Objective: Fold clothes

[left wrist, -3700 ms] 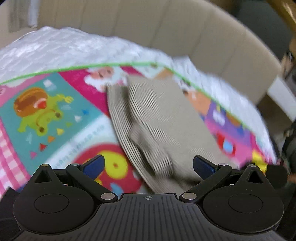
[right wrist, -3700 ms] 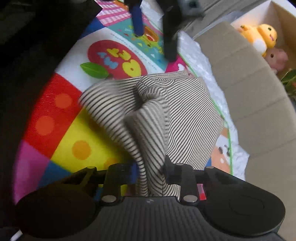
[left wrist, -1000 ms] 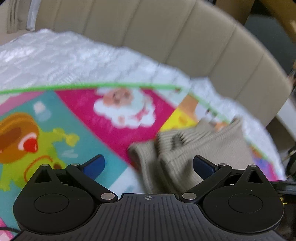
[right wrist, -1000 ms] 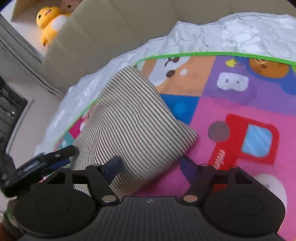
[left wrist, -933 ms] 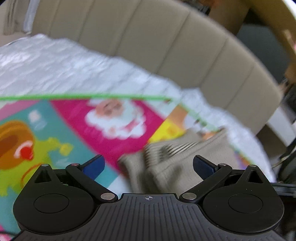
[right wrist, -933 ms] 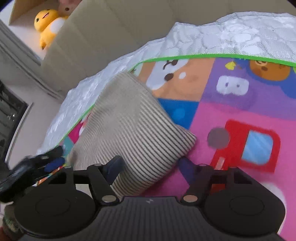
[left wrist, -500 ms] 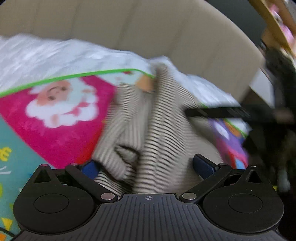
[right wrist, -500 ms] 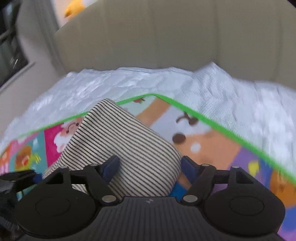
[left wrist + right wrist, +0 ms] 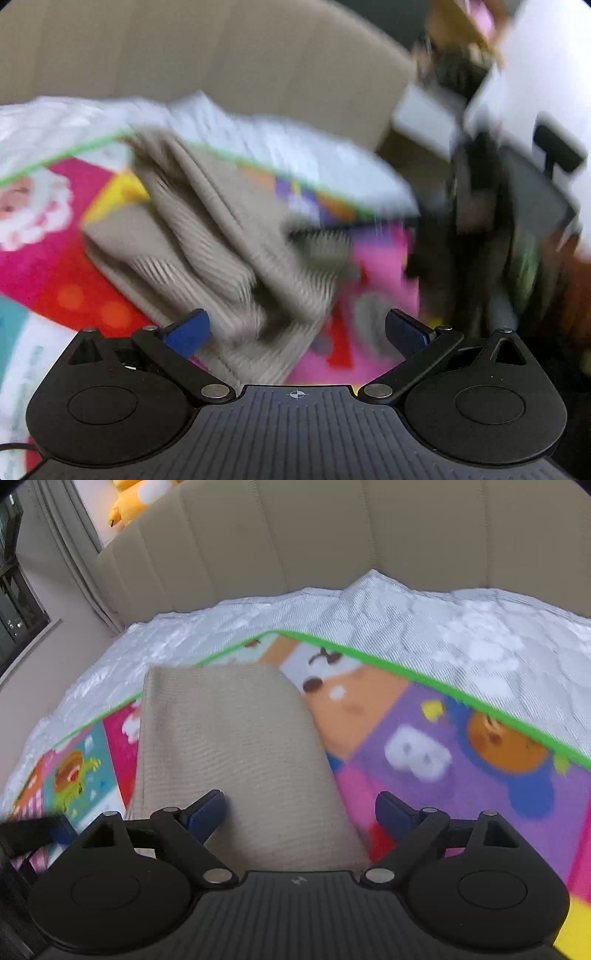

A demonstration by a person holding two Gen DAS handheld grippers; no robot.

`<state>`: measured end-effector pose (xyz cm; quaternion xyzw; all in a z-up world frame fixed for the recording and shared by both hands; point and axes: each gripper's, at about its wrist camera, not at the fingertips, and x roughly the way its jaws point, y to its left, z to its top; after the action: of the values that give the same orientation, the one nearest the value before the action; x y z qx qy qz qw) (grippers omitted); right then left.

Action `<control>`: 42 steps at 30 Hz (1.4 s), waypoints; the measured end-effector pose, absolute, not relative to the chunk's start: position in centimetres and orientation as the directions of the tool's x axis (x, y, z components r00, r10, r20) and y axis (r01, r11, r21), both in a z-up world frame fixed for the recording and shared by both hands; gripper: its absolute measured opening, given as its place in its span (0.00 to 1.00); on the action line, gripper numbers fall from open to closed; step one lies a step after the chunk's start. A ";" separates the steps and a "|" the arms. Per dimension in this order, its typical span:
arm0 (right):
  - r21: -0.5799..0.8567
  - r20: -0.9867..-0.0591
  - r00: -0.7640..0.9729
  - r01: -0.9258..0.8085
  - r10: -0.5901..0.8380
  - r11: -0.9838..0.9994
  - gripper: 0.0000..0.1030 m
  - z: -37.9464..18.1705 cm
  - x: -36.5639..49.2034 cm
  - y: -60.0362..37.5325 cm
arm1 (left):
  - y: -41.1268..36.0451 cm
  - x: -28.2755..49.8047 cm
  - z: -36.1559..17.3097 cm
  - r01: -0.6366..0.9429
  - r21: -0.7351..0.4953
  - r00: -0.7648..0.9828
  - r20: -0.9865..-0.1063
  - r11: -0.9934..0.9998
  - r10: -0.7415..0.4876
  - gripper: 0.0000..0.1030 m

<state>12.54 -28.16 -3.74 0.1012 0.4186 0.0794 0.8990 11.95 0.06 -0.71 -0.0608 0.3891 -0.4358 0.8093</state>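
Observation:
A beige striped garment [image 9: 221, 251] lies folded and bunched on a colourful play mat [image 9: 44, 266]. The left wrist view is blurred by motion. My left gripper [image 9: 295, 328] is open just above the garment's near edge, with nothing held between its fingers. In the right wrist view the same garment [image 9: 229, 746] looks like a smooth folded rectangle on the mat [image 9: 461, 775]. My right gripper [image 9: 301, 808] is open over its near end, straddling the fold, fingers apart and not clamped on cloth.
The mat lies on a white quilted bed cover [image 9: 406, 616] against a beige padded headboard [image 9: 332, 535]. A yellow plush toy [image 9: 144, 494] sits on top at the far left. Dark furniture [image 9: 517, 221] stands to the right of the bed.
The right gripper let go of the garment it held earlier and now stands open over the fold. The left gripper swung right and nearer to the garment. The garment went from loose to folded.

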 end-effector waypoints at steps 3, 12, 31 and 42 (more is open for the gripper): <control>0.126 -0.745 0.649 -0.091 0.155 0.988 0.94 -4.7 11.6 -26.3 | 3.3 13.4 0.0 0.482 -0.512 0.457 -0.545 0.711 -0.703 1.00; -0.073 -0.630 0.769 -0.198 0.108 0.978 0.85 -3.4 8.4 -19.5 | 6.4 18.0 -4.2 -0.076 -0.497 0.593 -0.720 0.864 -0.362 1.00; -0.336 -0.540 0.841 -0.172 -0.039 0.926 0.80 -5.1 7.5 -13.9 | 8.1 19.0 -4.3 0.045 -0.472 0.606 -0.688 0.881 -0.400 1.00; -0.533 -0.427 0.889 -0.102 -0.162 0.840 0.76 -6.3 7.9 -14.7 | 4.9 18.6 -4.9 0.170 -0.539 0.534 -0.654 0.825 -0.537 1.00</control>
<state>7.94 -14.73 -6.31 -0.2823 0.2346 -0.0161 0.9301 18.55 4.94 -4.94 -0.2103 0.4358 -0.2078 0.8501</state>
